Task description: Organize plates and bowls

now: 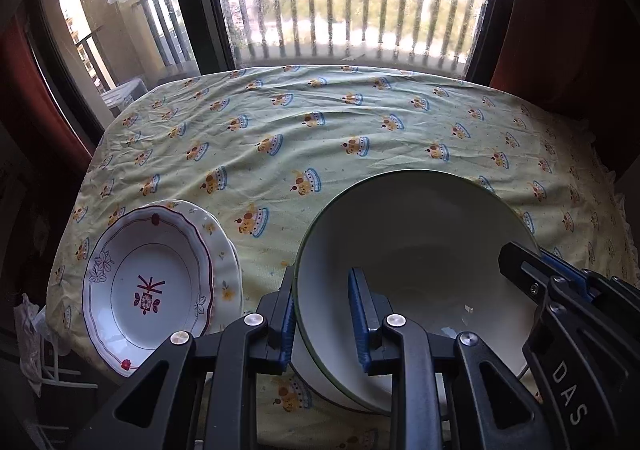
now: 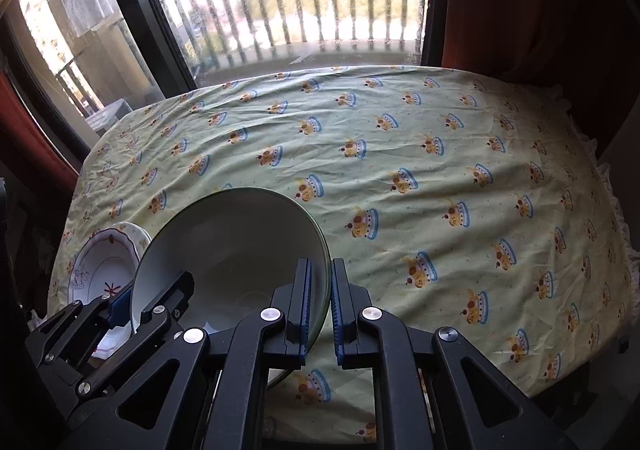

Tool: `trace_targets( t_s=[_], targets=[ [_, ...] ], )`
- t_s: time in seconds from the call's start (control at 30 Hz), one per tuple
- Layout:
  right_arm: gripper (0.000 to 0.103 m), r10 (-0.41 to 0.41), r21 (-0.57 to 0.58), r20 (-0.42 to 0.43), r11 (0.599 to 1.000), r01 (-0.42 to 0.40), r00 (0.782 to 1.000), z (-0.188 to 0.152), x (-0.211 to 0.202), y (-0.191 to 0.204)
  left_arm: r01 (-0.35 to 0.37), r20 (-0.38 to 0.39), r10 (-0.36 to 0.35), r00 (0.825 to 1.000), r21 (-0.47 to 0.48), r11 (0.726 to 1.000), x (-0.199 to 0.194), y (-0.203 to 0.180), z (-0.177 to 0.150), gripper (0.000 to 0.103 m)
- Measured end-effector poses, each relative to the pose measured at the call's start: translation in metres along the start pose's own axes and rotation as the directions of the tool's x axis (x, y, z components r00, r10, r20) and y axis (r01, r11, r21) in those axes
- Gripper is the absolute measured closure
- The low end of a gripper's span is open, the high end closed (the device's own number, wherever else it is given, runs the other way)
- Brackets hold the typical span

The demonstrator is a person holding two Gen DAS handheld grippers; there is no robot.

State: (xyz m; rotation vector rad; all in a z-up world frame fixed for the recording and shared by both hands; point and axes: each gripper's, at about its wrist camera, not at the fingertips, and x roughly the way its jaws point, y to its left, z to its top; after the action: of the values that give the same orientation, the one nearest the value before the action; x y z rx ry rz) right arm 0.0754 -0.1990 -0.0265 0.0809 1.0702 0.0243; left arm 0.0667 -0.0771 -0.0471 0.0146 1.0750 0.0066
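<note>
A large white bowl with a green rim [image 1: 416,250] is held tilted just above the table, over a second white bowl [image 1: 320,382] below it. My left gripper [image 1: 324,314] straddles its left rim, one finger outside and one inside; the gap looks wide. My right gripper [image 2: 320,306] is shut on the bowl's right rim [image 2: 240,250]; it also shows in the left wrist view [image 1: 560,290]. A white plate with red flower pattern [image 1: 148,286] lies on a yellow-flowered plate [image 1: 224,250] at the table's front left.
The table wears a pale green cloth with crown prints [image 2: 400,169], wrinkled, with a frilled right edge [image 2: 616,209]. A window with balcony railing [image 1: 352,9] is behind the table. Dark red curtains [image 2: 520,9] hang at the sides.
</note>
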Motion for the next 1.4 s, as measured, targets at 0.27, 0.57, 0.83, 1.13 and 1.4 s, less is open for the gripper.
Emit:
trace_targets(
  t_s=[0.27, 0.57, 0.83, 1.13, 1.4],
  targets=[
    [0.091, 0.021, -0.047, -0.039, 0.999, -0.023, 0.999, 0.001, 0.014, 0.013, -0.021, -0.046, 0.020, 0.999, -0.038, 0.999, 0.013, 0.011, -0.004, 0.081],
    [0.091, -0.010, -0.046, -0.087, 0.999, 0.005, 0.996, -0.003, 0.031, 0.019, 0.009, -0.110, -0.012, 0.994, -0.030, 1.000, 0.032, 0.016, -0.009, 0.081],
    [0.089, -0.053, -0.031, -0.085, 0.998, 0.050, 0.995, -0.010, 0.031, 0.024, 0.061, -0.112, -0.059, 0.992, 0.010, 0.998, 0.036, 0.019, -0.012, 0.075],
    [0.059, -0.088, 0.002, -0.102, 0.996, 0.089, 0.991, -0.010, 0.031, 0.033, 0.197, -0.151, -0.187, 0.971, 0.049, 0.979, 0.044, 0.026, -0.004, 0.050],
    [0.034, -0.136, 0.061, -0.121, 0.988, 0.144, 0.983, -0.011, 0.035, 0.040, 0.323, -0.213, -0.306, 0.928, 0.052, 0.945, 0.059, 0.034, -0.004, 0.032]
  ],
)
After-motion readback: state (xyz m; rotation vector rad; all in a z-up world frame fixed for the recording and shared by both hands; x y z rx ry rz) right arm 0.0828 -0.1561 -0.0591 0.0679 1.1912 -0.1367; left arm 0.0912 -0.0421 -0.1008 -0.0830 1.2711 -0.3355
